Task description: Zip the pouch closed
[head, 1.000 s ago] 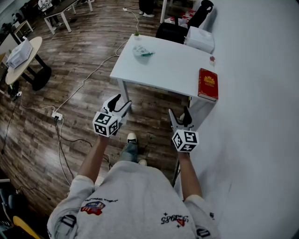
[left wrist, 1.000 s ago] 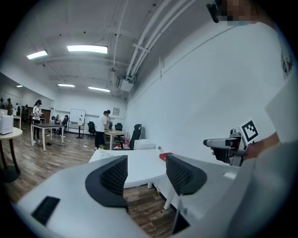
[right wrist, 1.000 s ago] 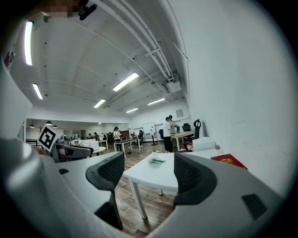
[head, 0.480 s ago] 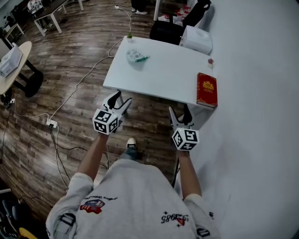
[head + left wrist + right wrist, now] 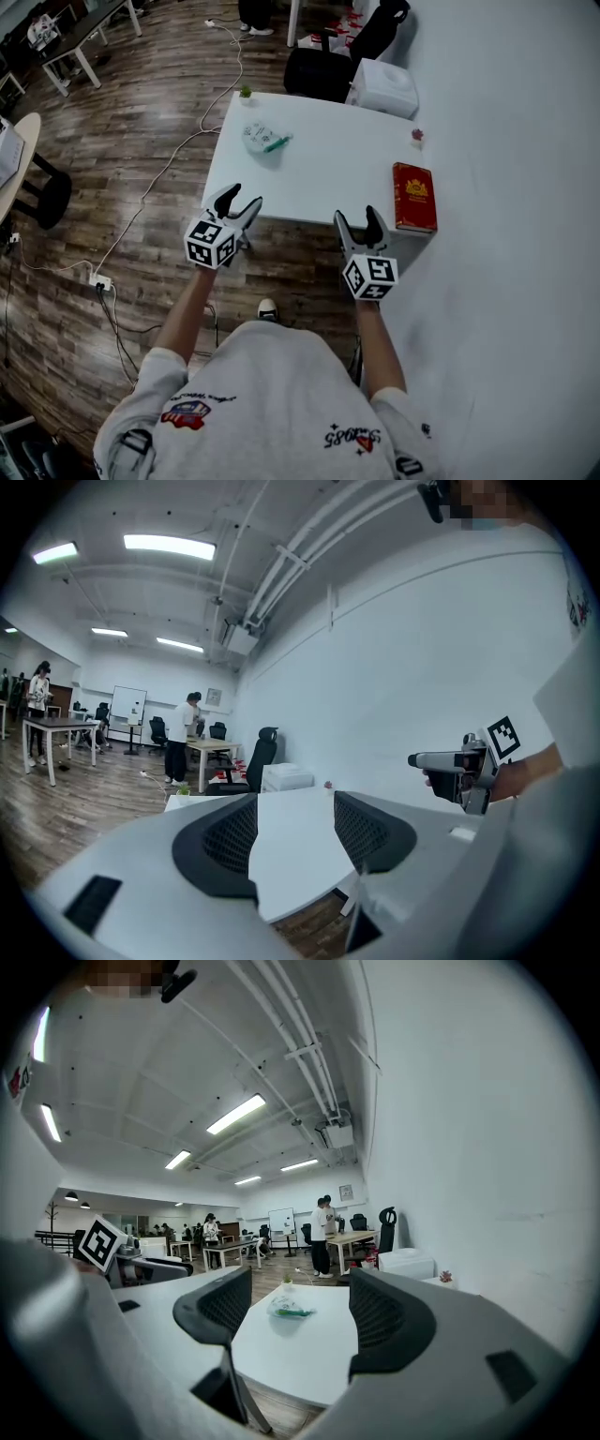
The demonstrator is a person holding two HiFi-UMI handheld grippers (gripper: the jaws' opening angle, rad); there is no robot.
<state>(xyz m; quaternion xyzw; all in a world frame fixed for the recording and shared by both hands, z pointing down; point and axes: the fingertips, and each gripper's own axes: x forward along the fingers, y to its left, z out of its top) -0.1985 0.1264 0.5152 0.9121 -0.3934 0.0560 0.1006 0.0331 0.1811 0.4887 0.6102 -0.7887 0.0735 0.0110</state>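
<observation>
Left tool (image 5: 242,197) held above floor (image 5: 141,187), just short of near edge of tabletop (image 5: 328,178); jaws apart, nothing btwn them. Right tool (image 5: 357,216) held at same near edge, jaws apart, also empty. Red book (image 5: 413,195) lying just right of right tool, along right edge of tabletop. Pouch (image 5: 261,139) lying on tabletop toward far left corner, well apart from both tools, untouched; green item seen at its side. Zip state cannot be told, too small. Small potted plant (image 5: 246,92) at far left corner, white box (image 5: 384,86) near far right corner. Both tools gripped by person (image 5: 272,403) standing in front of tabletop
</observation>
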